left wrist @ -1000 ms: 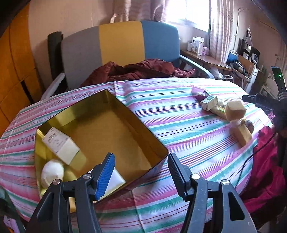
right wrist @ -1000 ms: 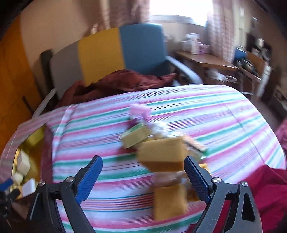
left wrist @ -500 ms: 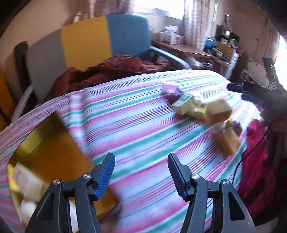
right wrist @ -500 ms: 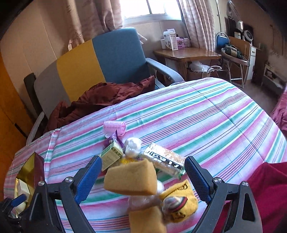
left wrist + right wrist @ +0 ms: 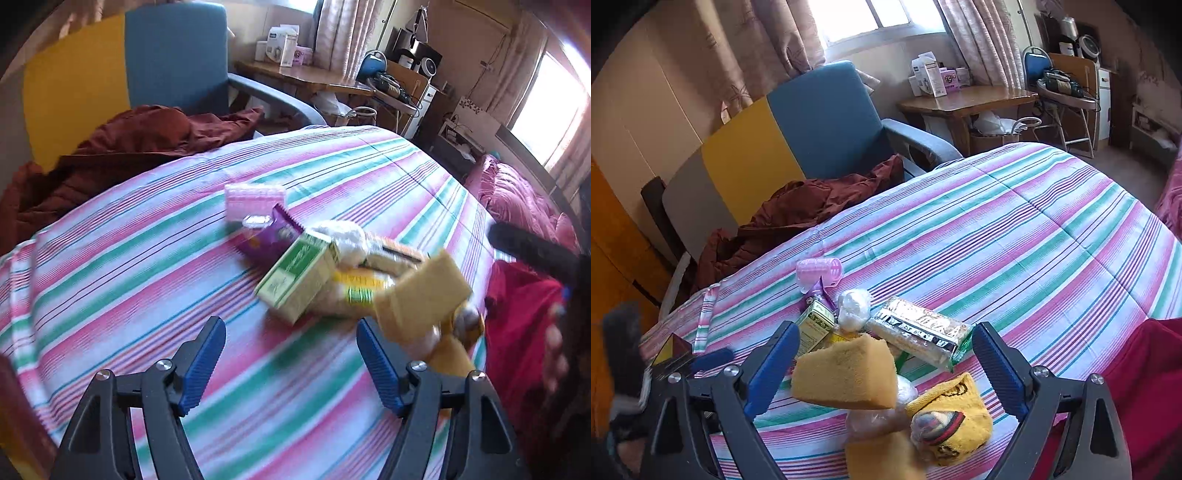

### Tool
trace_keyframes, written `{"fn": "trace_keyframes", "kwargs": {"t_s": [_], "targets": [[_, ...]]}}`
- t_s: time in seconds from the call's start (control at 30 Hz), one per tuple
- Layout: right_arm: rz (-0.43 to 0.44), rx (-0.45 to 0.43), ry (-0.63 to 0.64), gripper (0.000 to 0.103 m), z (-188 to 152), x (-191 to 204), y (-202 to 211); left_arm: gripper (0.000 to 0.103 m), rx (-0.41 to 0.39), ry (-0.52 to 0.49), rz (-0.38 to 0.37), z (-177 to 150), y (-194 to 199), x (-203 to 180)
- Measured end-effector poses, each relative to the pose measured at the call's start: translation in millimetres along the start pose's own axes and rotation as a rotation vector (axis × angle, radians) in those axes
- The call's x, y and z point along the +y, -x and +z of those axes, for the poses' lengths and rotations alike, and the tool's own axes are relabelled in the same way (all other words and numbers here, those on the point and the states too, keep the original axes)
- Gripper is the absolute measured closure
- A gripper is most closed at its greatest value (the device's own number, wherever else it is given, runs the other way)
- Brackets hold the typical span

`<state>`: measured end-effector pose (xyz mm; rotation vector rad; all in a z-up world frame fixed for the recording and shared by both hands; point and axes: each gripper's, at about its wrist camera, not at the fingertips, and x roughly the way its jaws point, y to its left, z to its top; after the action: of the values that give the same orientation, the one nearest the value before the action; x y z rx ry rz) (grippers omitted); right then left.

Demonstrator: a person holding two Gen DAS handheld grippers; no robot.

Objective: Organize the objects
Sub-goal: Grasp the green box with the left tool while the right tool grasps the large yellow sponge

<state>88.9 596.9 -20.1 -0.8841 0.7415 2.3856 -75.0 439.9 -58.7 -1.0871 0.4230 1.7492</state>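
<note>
A pile of small things lies on the striped tablecloth: a pink hair roller, a purple packet, a green box, a white wrapped ball, a foil packet, a yellow sponge and a yellow sock. My right gripper hangs open over the pile, the sponge between its jaws but not pinched. My left gripper is opening just short of the green box, with only cloth between its fingers. A corner of the gold tin shows at far left.
An armchair with a blue, yellow and grey back stands behind the table, a maroon garment draped on it. A wooden desk with boxes is at the back right. Red cloth lies at the table's right edge.
My left gripper swung right from over the gold tin to the pile, and its jaws spread wider. My right gripper shifted a little and rolled over the sponge.
</note>
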Motion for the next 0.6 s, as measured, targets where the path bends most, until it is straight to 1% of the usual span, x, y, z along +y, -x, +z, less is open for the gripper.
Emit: {"fn": "trace_keyframes", "kwargs": {"t_s": [0.07,0.13,0.2,0.4,0.43,0.47,0.5,0.53,0.57,0.6], "targets": [[0.0,0.007,-0.006,0.008,0.7,-2.0,-1.5,0.022,-0.001,-0.032,-0.007,7.8,-11.0,-4.5],[0.006,0.018,-0.02,0.008,0.3,-5.1,-3.1,0.022,0.014,-0.055,-0.004,14.1,-22.5,-5.6],[0.003,0.023,-0.028,0.007,0.0,-6.9,-3.4,0.022,0.03,-0.057,-0.021,19.4,-33.2,-4.2],[0.009,0.023,-0.023,0.007,0.5,-6.8,-4.7,0.024,0.057,-0.023,-0.046,30.1,-52.0,-0.4],[0.023,0.019,-0.023,0.007,0.6,-6.9,-4.1,0.03,0.065,-0.014,-0.049,29.6,-54.9,0.3],[0.041,0.016,-0.022,0.007,0.3,-6.3,-3.5,0.042,0.081,-0.003,-0.063,29.4,-59.2,1.5],[0.078,0.016,-0.013,0.004,0.1,-3.8,-3.4,0.049,0.1,0.006,-0.083,28.5,-62.0,2.7],[0.104,0.024,-0.001,0.003,-0.1,-0.6,-4.6,0.054,0.104,0.005,-0.092,26.6,-62.3,3.1],[0.132,0.035,0.024,0.003,-1.2,4.6,-6.4,0.056,0.092,-0.001,-0.09,24.0,-59.7,3.2],[0.139,0.043,0.057,0.003,-2.6,11.3,-8.3,0.057,0.077,-0.009,-0.091,20.5,-55.1,3.9]]}}
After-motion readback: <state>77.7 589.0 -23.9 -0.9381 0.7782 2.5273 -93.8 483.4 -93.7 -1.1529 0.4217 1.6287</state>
